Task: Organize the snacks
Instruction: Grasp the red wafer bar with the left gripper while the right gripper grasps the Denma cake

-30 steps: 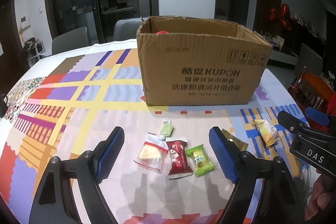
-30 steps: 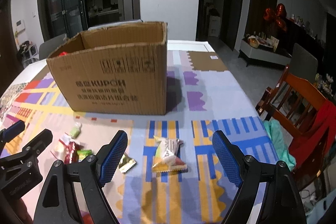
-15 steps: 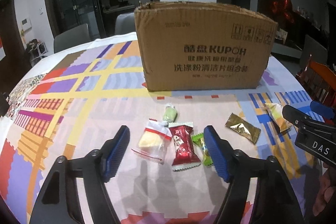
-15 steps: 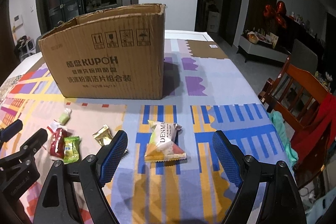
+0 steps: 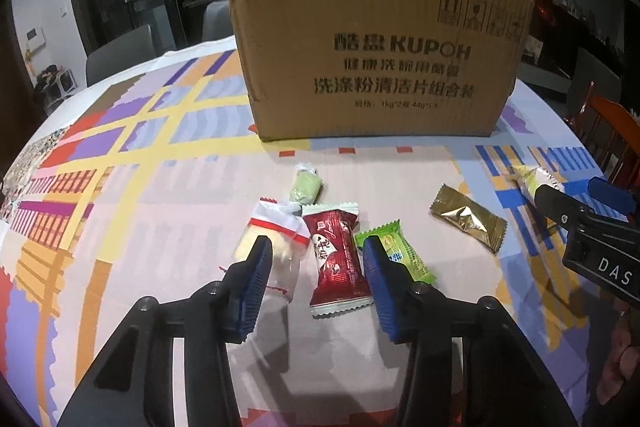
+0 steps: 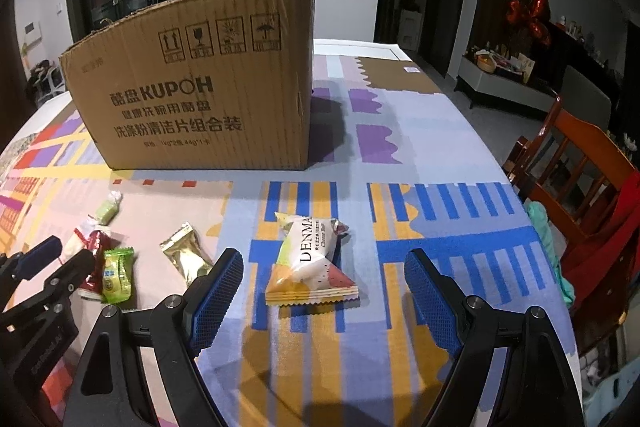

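Several wrapped snacks lie on the patterned tablecloth in front of a cardboard box (image 5: 380,67) (image 6: 200,99). My left gripper (image 5: 316,247) hangs low over a red snack (image 5: 336,259), its jaws closing with the snack between them and a gap still showing. A clear packet (image 5: 276,227) and a green snack (image 5: 404,255) lie just outside its pads. A pale green candy (image 5: 306,187) and a gold packet (image 5: 466,217) lie further off. My right gripper (image 6: 324,255) stands open with a white DENMA snack (image 6: 308,259) between its fingers, untouched.
A wooden chair (image 6: 580,163) draped with red cloth stands off the table's right edge, with a teal cloth (image 6: 548,239) beside it. Grey chairs (image 5: 120,55) stand behind the table at the far left. The box blocks the way straight ahead.
Both grippers have sunk toward the table, and the box top is out of sight. The left jaws have narrowed from wide apart to closely flanking the red snack. The right jaws kept their width.
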### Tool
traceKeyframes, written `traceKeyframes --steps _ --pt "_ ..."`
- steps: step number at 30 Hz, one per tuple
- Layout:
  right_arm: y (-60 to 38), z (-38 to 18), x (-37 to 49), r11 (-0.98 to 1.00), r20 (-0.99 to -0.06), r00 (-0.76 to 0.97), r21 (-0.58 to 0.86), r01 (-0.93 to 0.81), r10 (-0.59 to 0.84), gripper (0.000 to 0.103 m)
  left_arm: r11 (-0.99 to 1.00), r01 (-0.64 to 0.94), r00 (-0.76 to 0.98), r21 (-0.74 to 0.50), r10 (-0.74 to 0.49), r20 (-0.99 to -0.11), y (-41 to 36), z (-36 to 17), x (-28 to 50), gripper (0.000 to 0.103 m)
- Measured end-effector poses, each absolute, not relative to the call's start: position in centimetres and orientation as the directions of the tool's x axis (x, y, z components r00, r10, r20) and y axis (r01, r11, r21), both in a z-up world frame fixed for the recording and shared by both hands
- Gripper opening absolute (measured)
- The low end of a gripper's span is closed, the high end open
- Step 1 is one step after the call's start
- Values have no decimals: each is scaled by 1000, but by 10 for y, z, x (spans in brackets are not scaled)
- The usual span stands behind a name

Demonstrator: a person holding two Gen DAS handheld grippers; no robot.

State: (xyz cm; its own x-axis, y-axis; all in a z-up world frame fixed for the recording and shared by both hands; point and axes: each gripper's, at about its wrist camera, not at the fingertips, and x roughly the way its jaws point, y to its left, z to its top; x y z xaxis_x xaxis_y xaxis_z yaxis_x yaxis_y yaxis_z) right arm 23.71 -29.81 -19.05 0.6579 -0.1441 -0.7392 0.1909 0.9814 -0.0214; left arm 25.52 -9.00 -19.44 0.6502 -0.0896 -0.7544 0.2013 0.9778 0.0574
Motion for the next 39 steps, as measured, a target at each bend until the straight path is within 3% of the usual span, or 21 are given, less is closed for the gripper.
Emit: traceKeyframes --steps 10,14,21,30,39 --pt "-302 -206 247 982 -757 639 -20 190 -139 84 976 206 644 67 -84 -761 -94 -201 258 46" --pt "-305 -213 253 981 -765 630 -16 192 -136 84 974 218 637 61 -94 -765 -97 -200 258 31" --pt "-310 -215 258 981 -763 632 -7 196 -131 83 972 221 632 76 -84 -771 -100 -202 258 26" --pt "-311 -220 261 982 -779 617 11 189 -110 51 971 228 629 75 -88 -772 -99 -202 257 23" --pt "-306 -214 255 983 -773 626 21 182 -99 50 971 231 628 65 -98 -772 -98 -199 256 22"
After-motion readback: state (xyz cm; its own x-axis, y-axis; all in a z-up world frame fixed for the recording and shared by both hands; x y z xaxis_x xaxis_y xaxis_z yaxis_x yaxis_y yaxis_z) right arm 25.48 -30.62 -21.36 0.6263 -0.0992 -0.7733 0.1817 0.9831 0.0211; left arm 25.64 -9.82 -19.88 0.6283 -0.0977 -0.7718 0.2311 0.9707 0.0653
